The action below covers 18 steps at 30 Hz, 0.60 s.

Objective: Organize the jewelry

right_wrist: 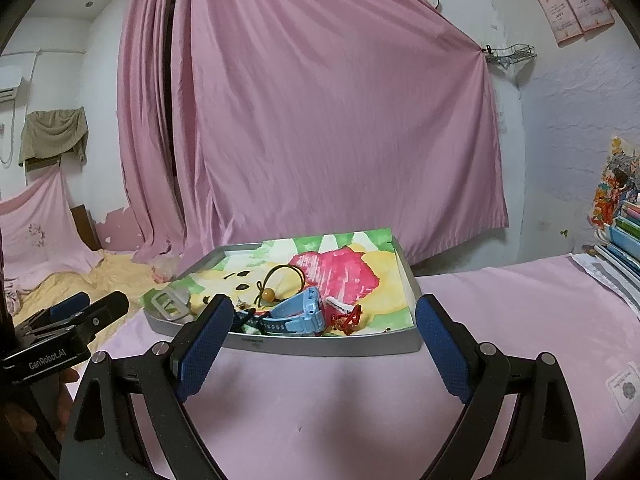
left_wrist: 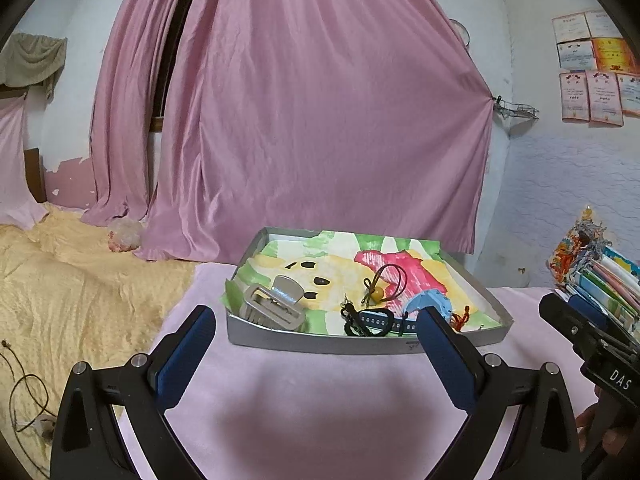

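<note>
Grey tray (left_wrist: 360, 342), shallow, on a pink-covered surface (left_wrist: 320, 400); lined with a painted sheet (left_wrist: 320, 264) in yellow, green and pink.

Contents, all near the tray's front wall:
- grey hair claw (left_wrist: 272, 304), front left corner;
- brown cord loop with amber bead (left_wrist: 378, 290), centre;
- light blue watch (right_wrist: 298, 312) on a dark dotted strap;
- black cord piece (left_wrist: 354, 322), just left of the watch;
- red item (right_wrist: 348, 318), right of the watch, kind unclear.

Left hand-held gripper (left_wrist: 316, 344): fingers wide apart, empty, short of the tray. Right hand-held gripper (right_wrist: 324, 344): likewise spread and empty.

Stacked books (right_wrist: 624, 240) at far right.
</note>
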Tool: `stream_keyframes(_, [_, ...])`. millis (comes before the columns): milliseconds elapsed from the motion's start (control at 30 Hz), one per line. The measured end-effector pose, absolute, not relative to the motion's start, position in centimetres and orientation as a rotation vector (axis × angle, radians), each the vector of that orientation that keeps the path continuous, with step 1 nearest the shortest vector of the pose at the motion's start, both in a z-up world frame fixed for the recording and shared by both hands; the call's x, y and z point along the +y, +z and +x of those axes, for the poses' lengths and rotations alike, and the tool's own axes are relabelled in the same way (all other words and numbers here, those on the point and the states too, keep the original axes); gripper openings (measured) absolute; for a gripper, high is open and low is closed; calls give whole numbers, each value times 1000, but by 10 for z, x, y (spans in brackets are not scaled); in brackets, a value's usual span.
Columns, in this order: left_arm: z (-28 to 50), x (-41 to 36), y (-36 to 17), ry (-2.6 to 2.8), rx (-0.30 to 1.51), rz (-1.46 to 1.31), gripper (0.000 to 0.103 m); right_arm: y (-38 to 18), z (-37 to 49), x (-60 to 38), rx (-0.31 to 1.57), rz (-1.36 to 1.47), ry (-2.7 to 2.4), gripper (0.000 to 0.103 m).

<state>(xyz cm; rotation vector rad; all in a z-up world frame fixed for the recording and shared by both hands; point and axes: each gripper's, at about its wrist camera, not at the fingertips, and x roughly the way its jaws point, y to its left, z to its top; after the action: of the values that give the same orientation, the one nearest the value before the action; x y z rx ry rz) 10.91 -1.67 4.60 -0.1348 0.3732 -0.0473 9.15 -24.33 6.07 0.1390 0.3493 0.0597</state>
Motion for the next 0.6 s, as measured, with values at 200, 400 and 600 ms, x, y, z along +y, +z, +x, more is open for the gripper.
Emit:
stream_keyframes(200, [86,-15,48,-40,348,-130,101,64,69,-241,330,137,60,90])
stream_keyframes(400, [59,-12,47,-37,328,-122,101,62,45,-237,318,130,68,90])
stream_keyframes(600, [32,-5,43,-28,320,-127,102,60,19,-232,311,128,83,90])
